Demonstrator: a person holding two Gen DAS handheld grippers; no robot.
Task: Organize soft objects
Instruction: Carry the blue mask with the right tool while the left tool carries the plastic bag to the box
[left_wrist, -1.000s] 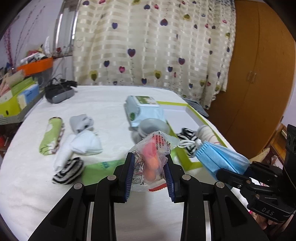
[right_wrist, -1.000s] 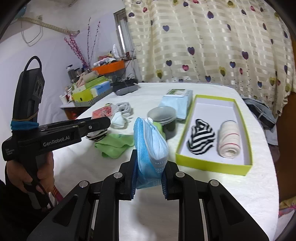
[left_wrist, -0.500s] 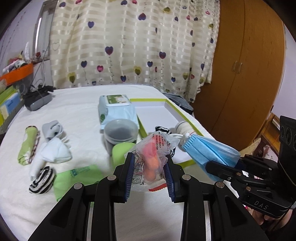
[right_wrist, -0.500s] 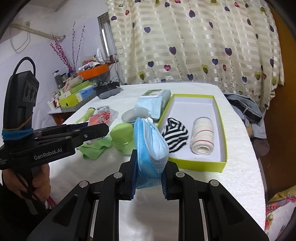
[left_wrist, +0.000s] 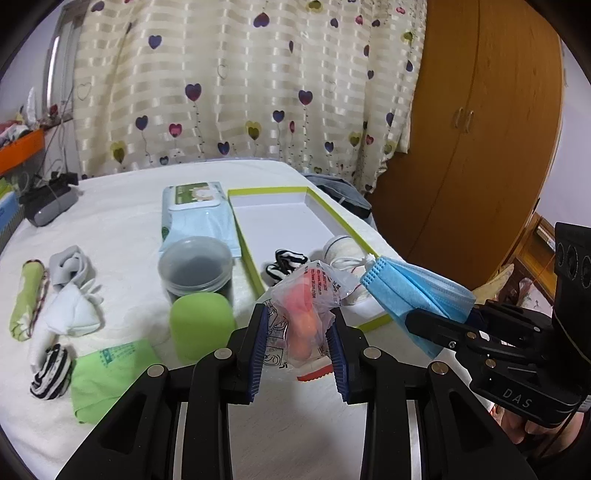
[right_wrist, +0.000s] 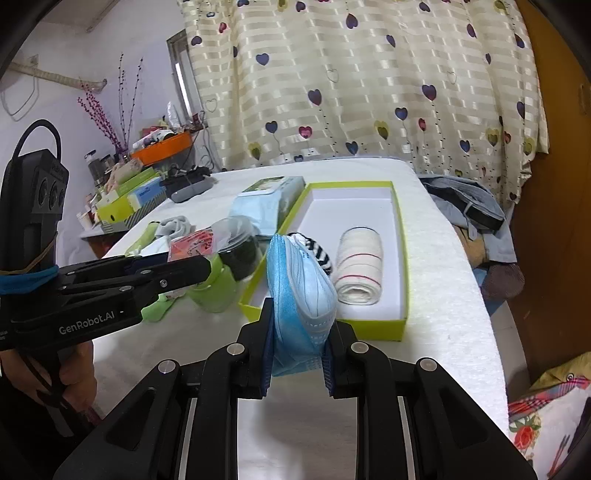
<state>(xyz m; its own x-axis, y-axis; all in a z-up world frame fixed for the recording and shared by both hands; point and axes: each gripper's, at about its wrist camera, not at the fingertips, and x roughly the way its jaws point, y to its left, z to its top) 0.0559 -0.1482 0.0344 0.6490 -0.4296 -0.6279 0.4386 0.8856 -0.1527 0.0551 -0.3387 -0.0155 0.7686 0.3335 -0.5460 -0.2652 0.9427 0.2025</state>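
Left gripper (left_wrist: 297, 345) clamps plastic packet (left_wrist: 308, 306), right gripper (right_wrist: 298, 349) pinches blue mask (right_wrist: 301, 288); you carry both toward green box (right_wrist: 400, 321) just ahead, likely for stowing.

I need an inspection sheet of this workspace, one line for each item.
Surface: white cloth-covered table.
Job's things: lime-edged white box holds a cream rolled cloth and a striped sock; white sock, grey sock, green cloth lie outside.
Clutter: wet-wipes pack, lidded plastic tub, green sponge.
Grippers: left gripper holds a clear packet with orange contents; right gripper holds a blue face mask.
Cables: black cable on left gripper body.
Surroundings: heart-print curtain, wooden wardrobe.
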